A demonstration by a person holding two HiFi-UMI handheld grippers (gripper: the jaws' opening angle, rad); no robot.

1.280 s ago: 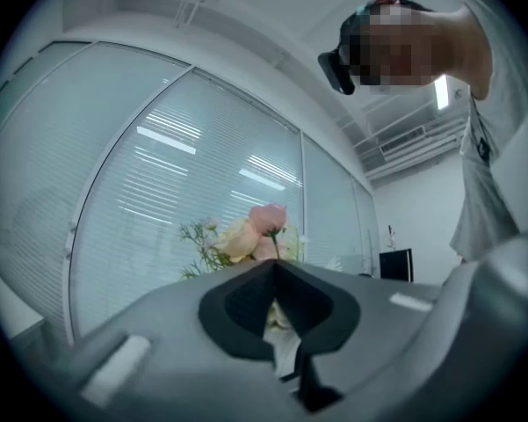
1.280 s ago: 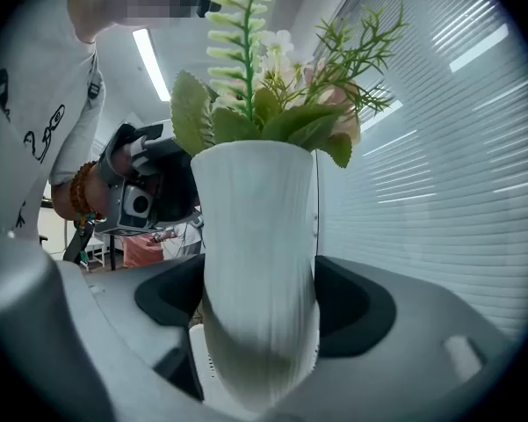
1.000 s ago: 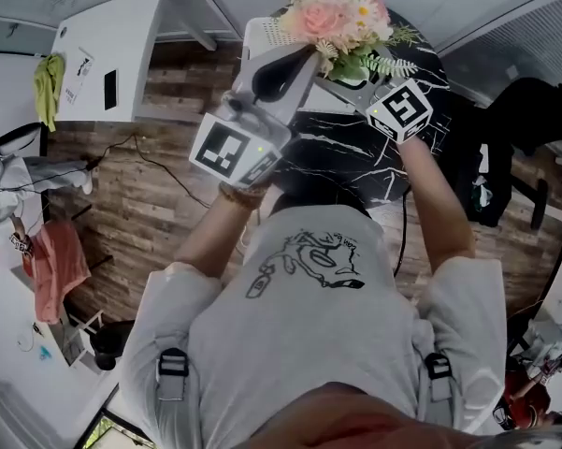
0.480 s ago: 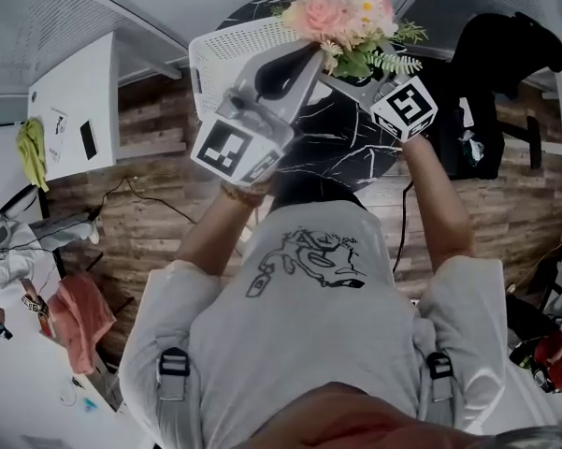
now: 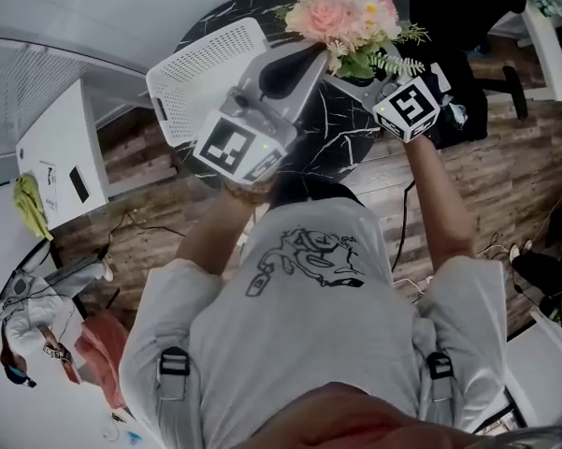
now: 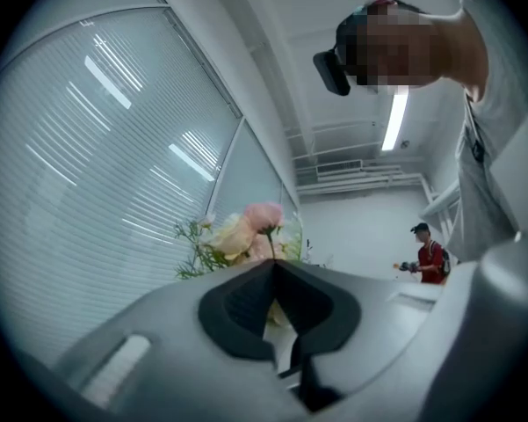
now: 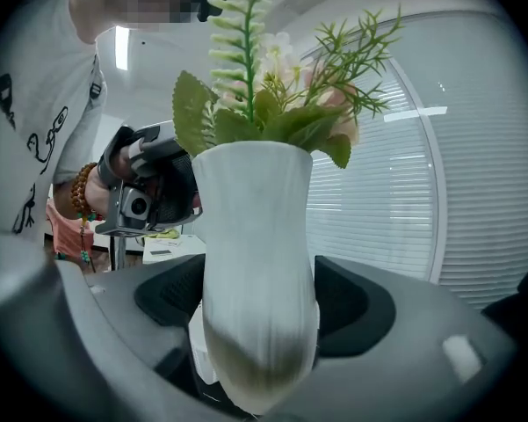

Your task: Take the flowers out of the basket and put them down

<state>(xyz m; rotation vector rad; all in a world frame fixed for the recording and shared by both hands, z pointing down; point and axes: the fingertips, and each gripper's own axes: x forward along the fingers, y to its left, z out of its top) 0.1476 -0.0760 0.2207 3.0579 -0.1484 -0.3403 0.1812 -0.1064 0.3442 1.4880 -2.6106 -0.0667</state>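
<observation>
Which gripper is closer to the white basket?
Left. The left gripper sits just beside the basket; the right gripper is farther off, beyond the left one, holding the vase.

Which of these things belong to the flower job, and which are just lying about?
In the job: flowers in a white vase, held by the right gripper; left gripper; white basket; black table.
Lying about: white cabinet, green cloth, black chair.

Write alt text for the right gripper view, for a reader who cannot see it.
A white ribbed vase of pale flowers and green fern is clamped upright between the right gripper's dark pads, filling the frame. Behind it are the left gripper and window blinds.
</observation>
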